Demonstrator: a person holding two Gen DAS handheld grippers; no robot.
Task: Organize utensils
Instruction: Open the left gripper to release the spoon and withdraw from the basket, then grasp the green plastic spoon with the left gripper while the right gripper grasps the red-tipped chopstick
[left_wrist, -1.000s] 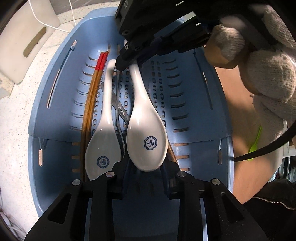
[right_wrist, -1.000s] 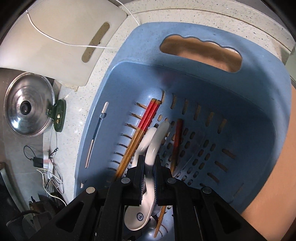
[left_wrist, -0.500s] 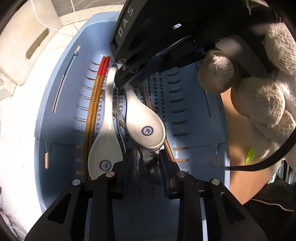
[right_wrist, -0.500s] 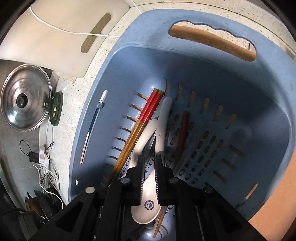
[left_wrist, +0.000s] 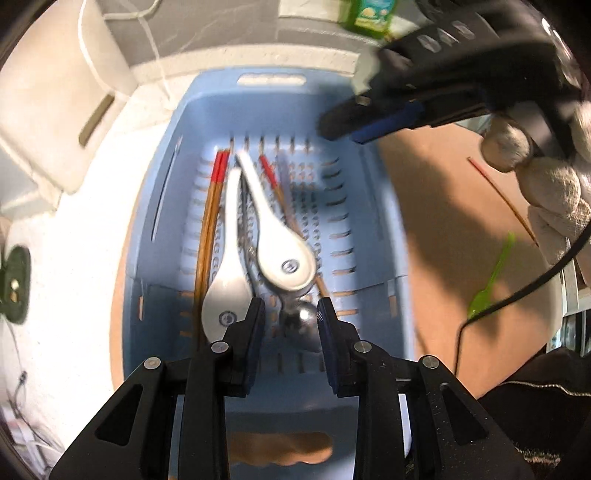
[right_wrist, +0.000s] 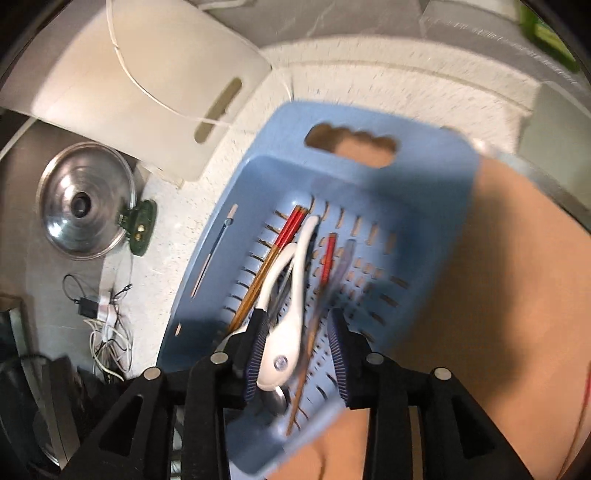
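Both grippers open and empty above the blue basket (left_wrist: 373, 206) of utensils.
Left gripper (left_wrist: 290, 325) – jaws spread, nothing held; near end of basket shows metal spoon (left_wrist: 306, 325), then two white spoons (left_wrist: 273, 236) side by side, red-tipped chopsticks (left_wrist: 212, 221) at left. Right gripper (right_wrist: 299, 343) – jaws apart, empty; lime spoon (left_wrist: 491, 273) on brown mat at right, pot lid (right_wrist: 83, 210) far left.

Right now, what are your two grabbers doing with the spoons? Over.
Left gripper open, empty. Right gripper open, empty, above the basket. Two white spoons lying in it with chopsticks. Nothing in the way.
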